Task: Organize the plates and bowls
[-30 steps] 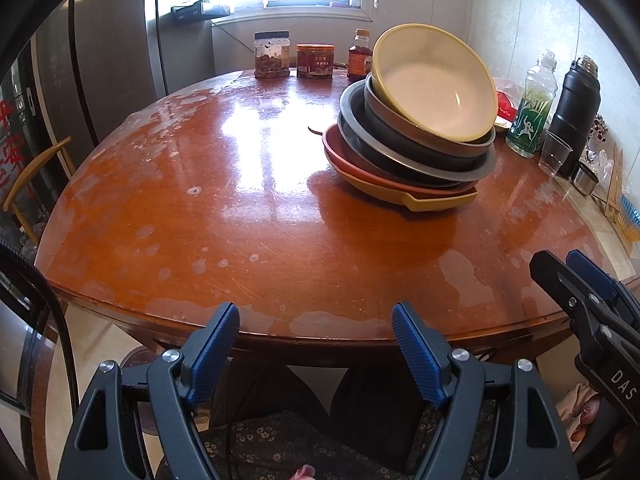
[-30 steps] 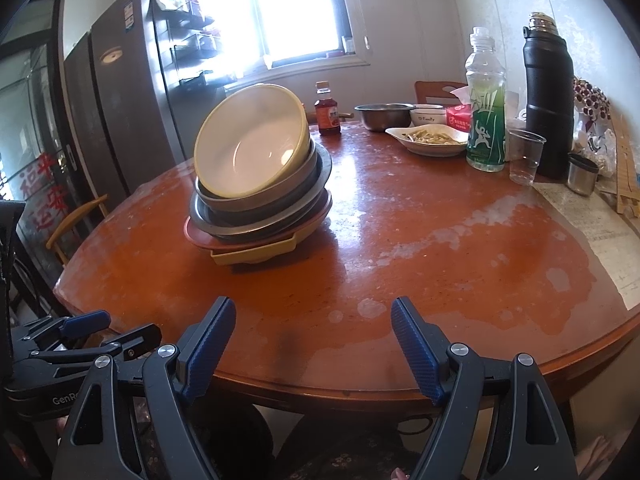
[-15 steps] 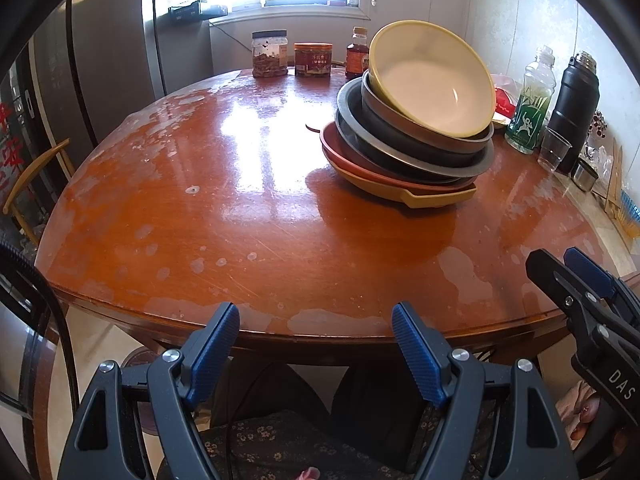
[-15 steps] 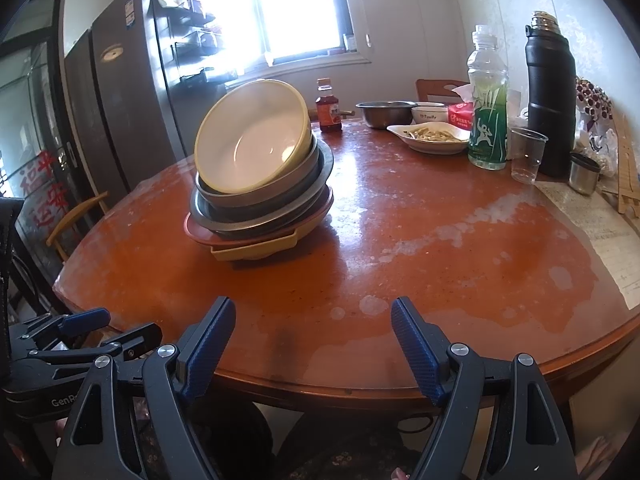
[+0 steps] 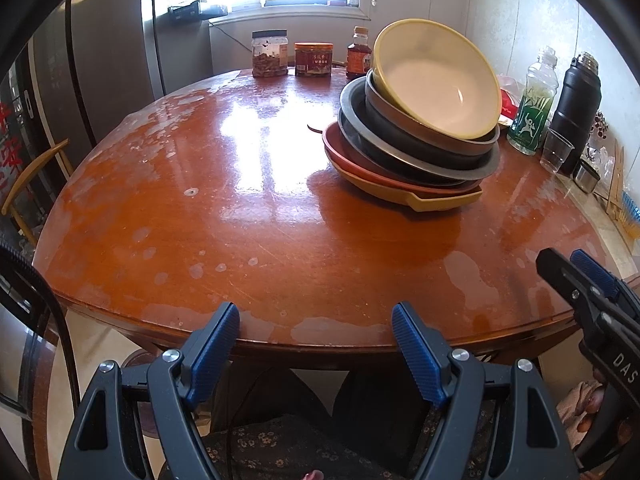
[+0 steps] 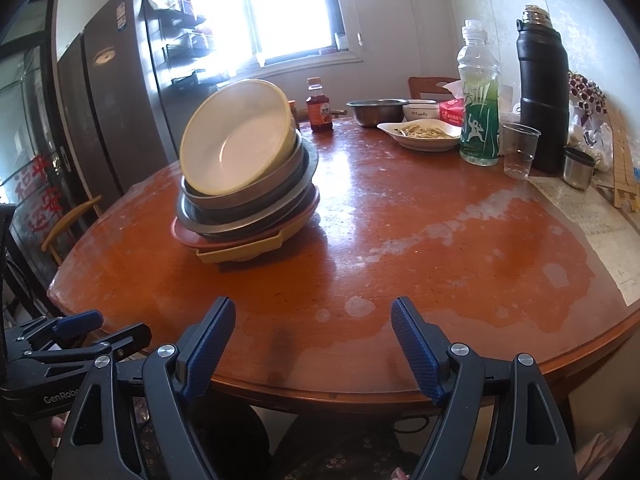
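Notably, only the left wrist view shows the two jars at the far rim of the round wooden table (image 5: 240,208): a clear jar (image 5: 269,53) and a red-lidded jar (image 5: 313,59), with a sauce bottle (image 5: 359,59) beside them. Only the right wrist view shows the steel bowl (image 6: 375,111), the white dish of food (image 6: 424,136) and the small white bowl (image 6: 420,111) behind the stack. Both views show the green bottle (image 6: 478,120), the clear cup (image 6: 518,150) and the black flask (image 6: 542,92) along the wall side.

The stack of plates and bowls (image 5: 416,136) stands on the table, well apart from both grippers. A yellow bowl (image 6: 236,136) sits tilted on top, over grey metal bowls, a red plate and a yellow plate at the bottom.

Left gripper (image 5: 316,344): fingers wide apart, holding nothing, touching nothing, positioned at the near table edge.

Right gripper (image 6: 314,340): fingers wide apart, holding nothing, positioned above the near table edge. Each gripper appears at the margin of the other's view.
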